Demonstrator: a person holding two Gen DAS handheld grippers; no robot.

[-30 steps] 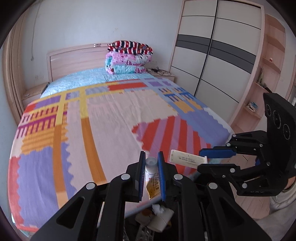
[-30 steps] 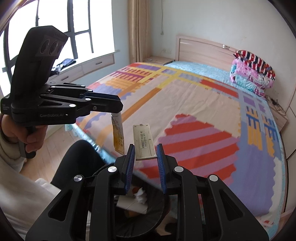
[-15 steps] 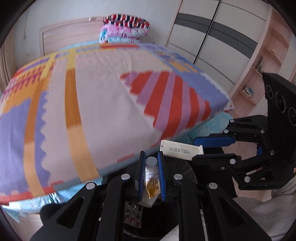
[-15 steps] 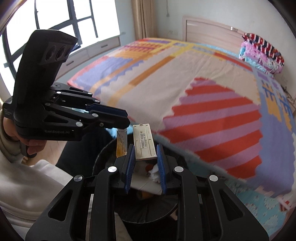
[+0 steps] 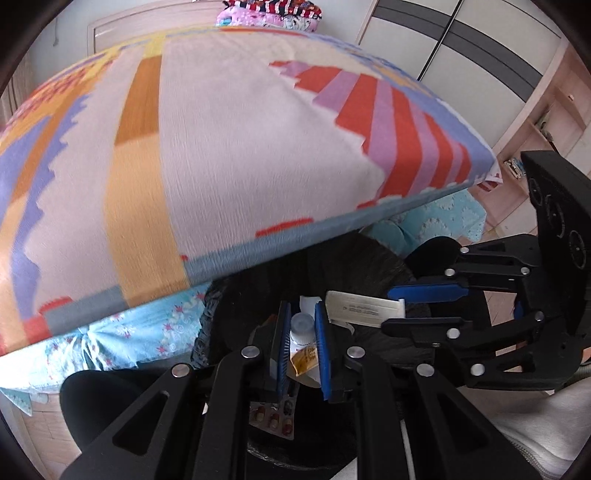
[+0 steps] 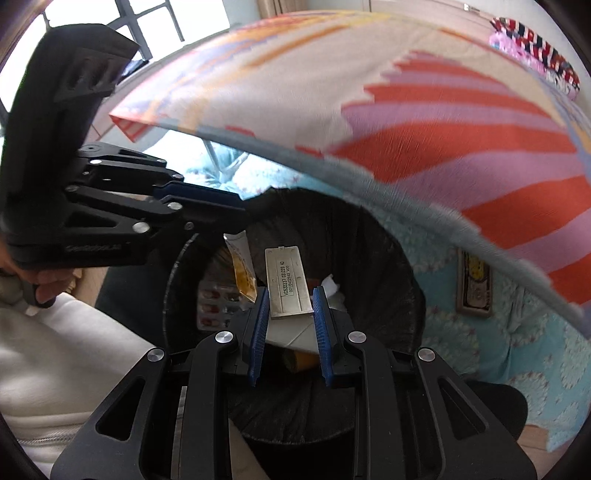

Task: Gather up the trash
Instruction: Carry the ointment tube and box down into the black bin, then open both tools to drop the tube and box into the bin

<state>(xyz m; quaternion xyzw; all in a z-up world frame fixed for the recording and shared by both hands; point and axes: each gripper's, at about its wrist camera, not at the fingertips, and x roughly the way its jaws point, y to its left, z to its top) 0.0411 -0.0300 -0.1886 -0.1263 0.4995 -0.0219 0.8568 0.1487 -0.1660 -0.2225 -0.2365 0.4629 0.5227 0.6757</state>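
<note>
My left gripper is shut on a small white and yellow tube with a grey cap, held over a black trash bin. The tube also shows in the right wrist view, under the left gripper. My right gripper is shut on a flat grey-white box with printed numbers, over the bin. In the left wrist view the right gripper holds this box beside my left fingers. A pill blister pack and white paper lie in the bin.
A bed with a striped multicoloured cover rises just behind the bin, its blue skirt hanging beside it. A wardrobe and shelves stand at the right. A window is at the left.
Both grippers have moved down and tilted toward the bin, still holding the tube and the box. The bed now fills the upper view and the bin's inside shows below.
</note>
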